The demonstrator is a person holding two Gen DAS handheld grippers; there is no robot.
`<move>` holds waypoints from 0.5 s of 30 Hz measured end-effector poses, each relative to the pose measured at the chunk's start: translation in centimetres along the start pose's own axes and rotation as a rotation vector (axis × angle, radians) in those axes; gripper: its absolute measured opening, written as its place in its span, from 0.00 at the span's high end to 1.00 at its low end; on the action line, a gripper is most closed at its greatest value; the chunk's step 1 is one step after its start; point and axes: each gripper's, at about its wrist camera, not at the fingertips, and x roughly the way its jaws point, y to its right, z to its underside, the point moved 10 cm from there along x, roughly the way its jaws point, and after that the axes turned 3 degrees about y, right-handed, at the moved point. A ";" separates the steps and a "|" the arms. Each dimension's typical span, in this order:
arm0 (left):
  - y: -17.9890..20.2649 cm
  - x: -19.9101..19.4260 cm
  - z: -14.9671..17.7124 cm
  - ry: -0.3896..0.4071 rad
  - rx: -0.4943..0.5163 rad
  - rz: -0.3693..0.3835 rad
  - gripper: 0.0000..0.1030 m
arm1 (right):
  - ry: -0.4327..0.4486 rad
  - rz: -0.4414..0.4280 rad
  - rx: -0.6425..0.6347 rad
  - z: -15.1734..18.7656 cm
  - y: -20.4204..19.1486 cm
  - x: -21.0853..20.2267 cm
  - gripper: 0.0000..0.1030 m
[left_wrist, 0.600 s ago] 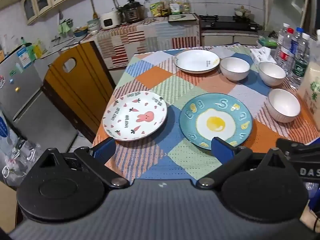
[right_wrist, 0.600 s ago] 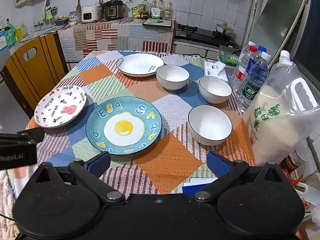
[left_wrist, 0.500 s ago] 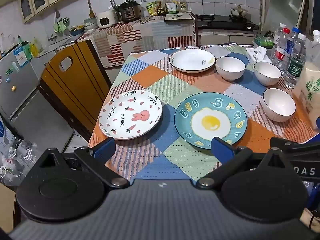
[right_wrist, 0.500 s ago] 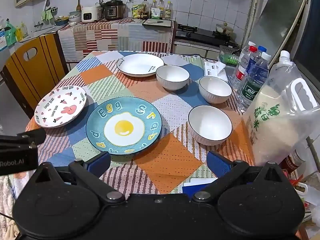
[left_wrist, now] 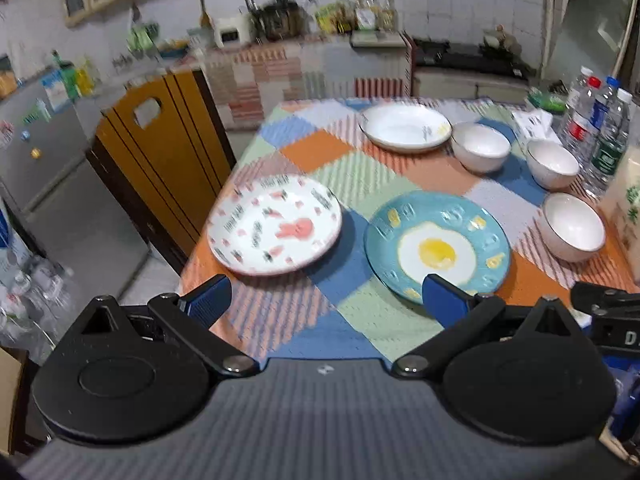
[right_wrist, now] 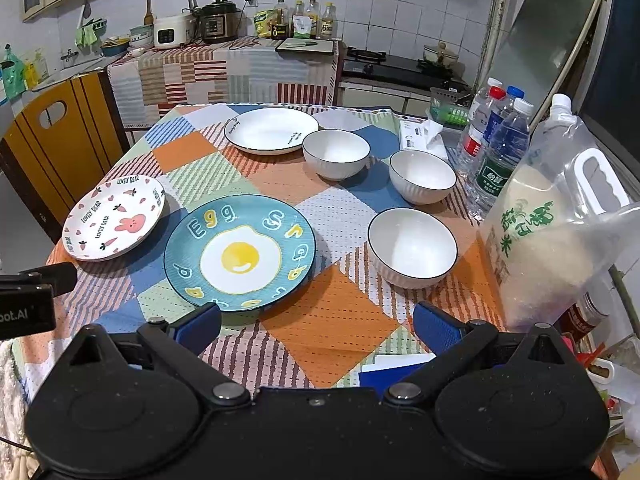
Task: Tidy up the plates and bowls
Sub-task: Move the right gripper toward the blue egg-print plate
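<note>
On the patchwork table a white rabbit plate (left_wrist: 276,226) (right_wrist: 114,218) lies at the near left, a blue egg plate (left_wrist: 438,248) (right_wrist: 240,252) beside it, and a plain white plate (left_wrist: 404,126) (right_wrist: 272,130) at the far side. Three white bowls (right_wrist: 336,154) (right_wrist: 422,176) (right_wrist: 412,246) stand in a row on the right. My left gripper (left_wrist: 326,300) is open and empty above the near table edge, between the rabbit and egg plates. My right gripper (right_wrist: 318,326) is open and empty near the front edge, between the egg plate and the nearest bowl.
Several water bottles (right_wrist: 498,144) and a large rice bag (right_wrist: 548,236) stand along the table's right edge, with a tissue pack (right_wrist: 422,138) behind the bowls. A wooden chair (left_wrist: 160,152) stands at the table's left. A counter with appliances (right_wrist: 224,68) lies beyond.
The left gripper has swung, so its view is blurred and the table sits further right in it. The right gripper has not moved. Both stay open.
</note>
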 end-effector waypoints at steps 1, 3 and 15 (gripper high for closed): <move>0.1 -0.1 0.0 0.008 0.002 -0.001 0.00 | 0.001 -0.001 -0.001 0.0 0.0 0.0 0.00; 0.3 -0.2 -0.2 0.015 -0.012 0.023 0.00 | 0.003 -0.002 -0.002 -0.1 -0.1 0.0 0.00; 0.2 -0.4 -0.1 -0.008 -0.003 0.053 0.00 | -0.001 -0.004 -0.007 -0.1 -0.2 0.1 0.00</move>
